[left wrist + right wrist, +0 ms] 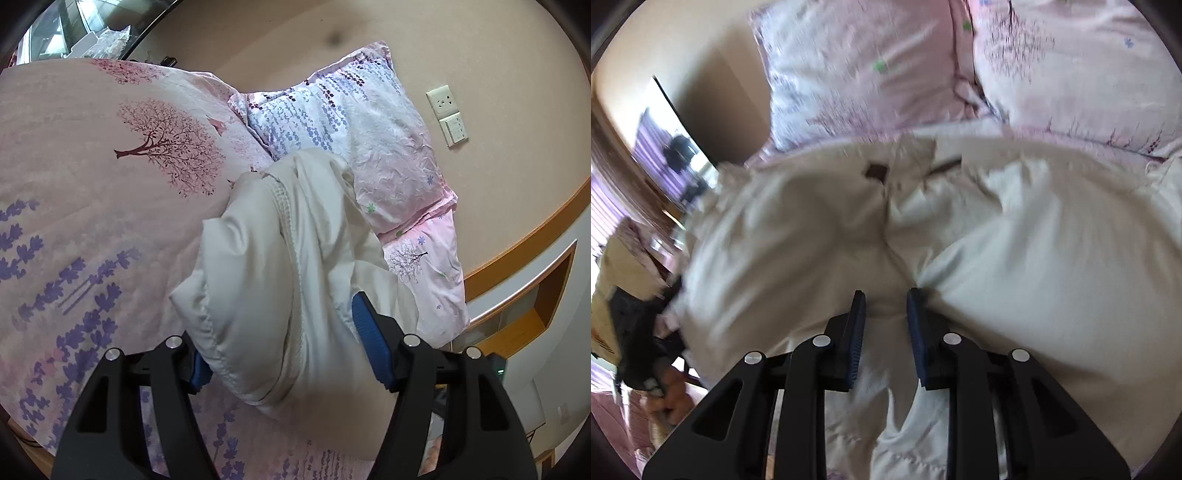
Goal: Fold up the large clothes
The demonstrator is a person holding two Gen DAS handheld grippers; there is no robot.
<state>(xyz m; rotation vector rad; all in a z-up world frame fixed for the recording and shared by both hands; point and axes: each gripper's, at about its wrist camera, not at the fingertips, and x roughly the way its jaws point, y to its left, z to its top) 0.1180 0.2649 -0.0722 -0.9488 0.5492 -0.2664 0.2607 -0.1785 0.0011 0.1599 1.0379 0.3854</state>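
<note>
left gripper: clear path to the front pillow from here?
Probably not directly. The left gripper has the cream jacket bunched between its wide-spread fingers, and that bundle sits between it and the pillow. It would likely need to release or go around first.
</note>
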